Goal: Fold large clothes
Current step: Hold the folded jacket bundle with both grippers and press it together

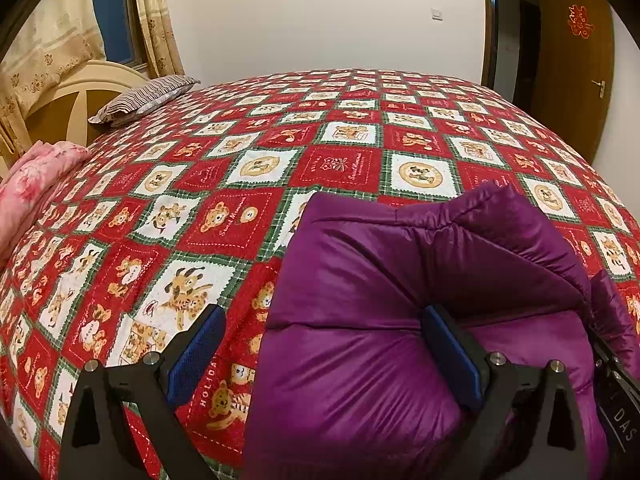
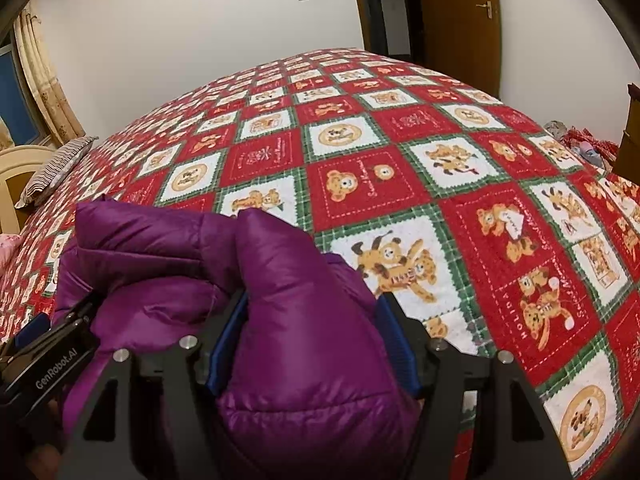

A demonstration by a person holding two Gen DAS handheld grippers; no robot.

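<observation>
A purple padded jacket [image 1: 400,300] lies bunched on the red patchwork bedspread [image 1: 240,216], at the near edge of the bed. My left gripper [image 1: 324,356] stands open and wide. Its right finger [image 1: 452,352] sinks into a crease of the jacket, while its left finger [image 1: 196,356] hangs over bare bedspread, clear of the cloth. In the right wrist view a thick fold of the jacket [image 2: 304,300] bulges up between the blue pads of my right gripper [image 2: 312,344], which is shut on it. The left gripper's body [image 2: 60,344] shows beside it.
A striped pillow [image 1: 140,98] and a pink quilt [image 1: 32,184] lie by the headboard at the far left. A heap of clothes [image 2: 580,144] sits off the bed's right side. A brown door [image 2: 456,16] stands behind the bed.
</observation>
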